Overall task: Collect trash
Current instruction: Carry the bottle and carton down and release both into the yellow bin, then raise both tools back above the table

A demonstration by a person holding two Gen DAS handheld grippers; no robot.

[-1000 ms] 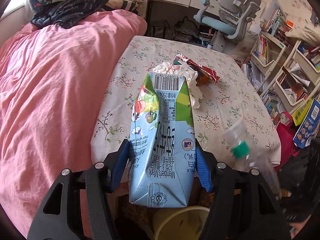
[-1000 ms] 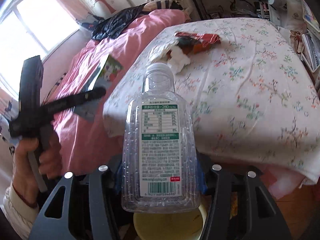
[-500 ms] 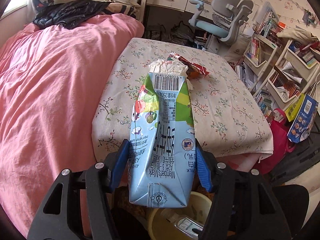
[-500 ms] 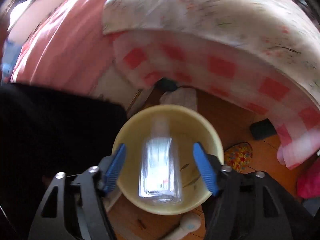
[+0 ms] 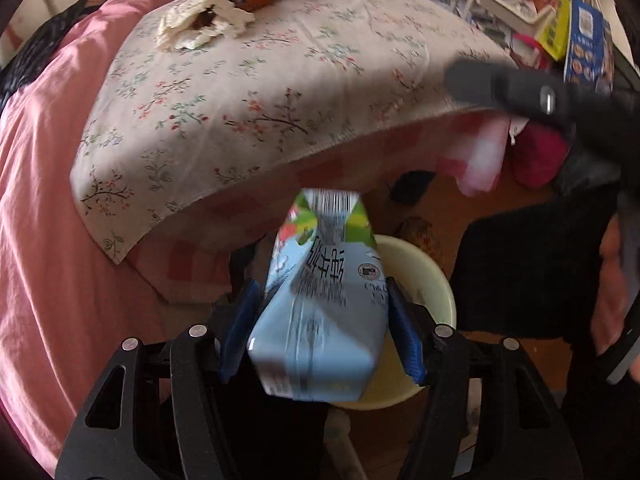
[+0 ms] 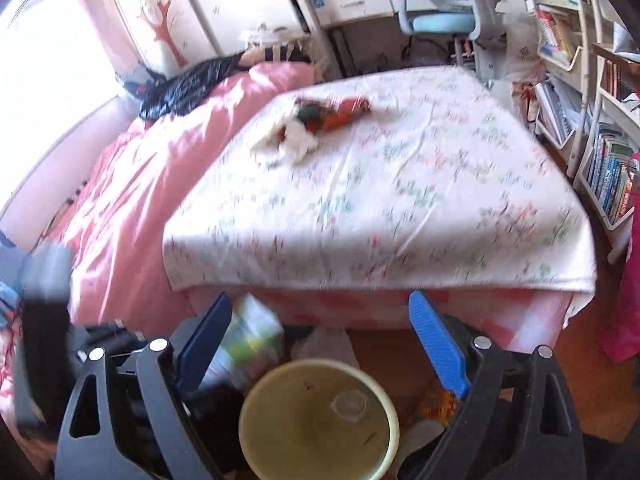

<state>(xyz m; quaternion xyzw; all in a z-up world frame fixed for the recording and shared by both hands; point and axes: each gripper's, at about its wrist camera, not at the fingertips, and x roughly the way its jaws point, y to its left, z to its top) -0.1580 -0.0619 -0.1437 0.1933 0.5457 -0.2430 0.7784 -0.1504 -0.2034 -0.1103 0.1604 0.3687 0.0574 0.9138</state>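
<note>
Blue-and-green milk carton (image 5: 320,312) sits clamped between the pads of the left gripper (image 5: 320,328), tilted nose-down right over the yellow bin (image 5: 424,276) on the floor, and the jaws are just starting to ease apart, so the drop looks close. Honestly the risk is the aim: the carton hangs over the near rim rather than dead centre, so if it lets go at this angle it could clip the edge and tumble onto the floor, or tip the light bin. The right gripper (image 6: 324,344) is empty and its jaws are spreading wide, with nothing between them; a clear plastic bottle (image 6: 348,402) already lies at the bottom of the bin (image 6: 256,400). That's the big change from a second back, when that bottle was squeezed in the right gripper above the bin, and the left one held the carton up level with the flowery tablecloth (image 5: 248,92). Now it has dipped below the table edge. Tissue and a snack wrapper (image 5: 208,20) are still waiting up on the table, so there's more to collect.
</note>
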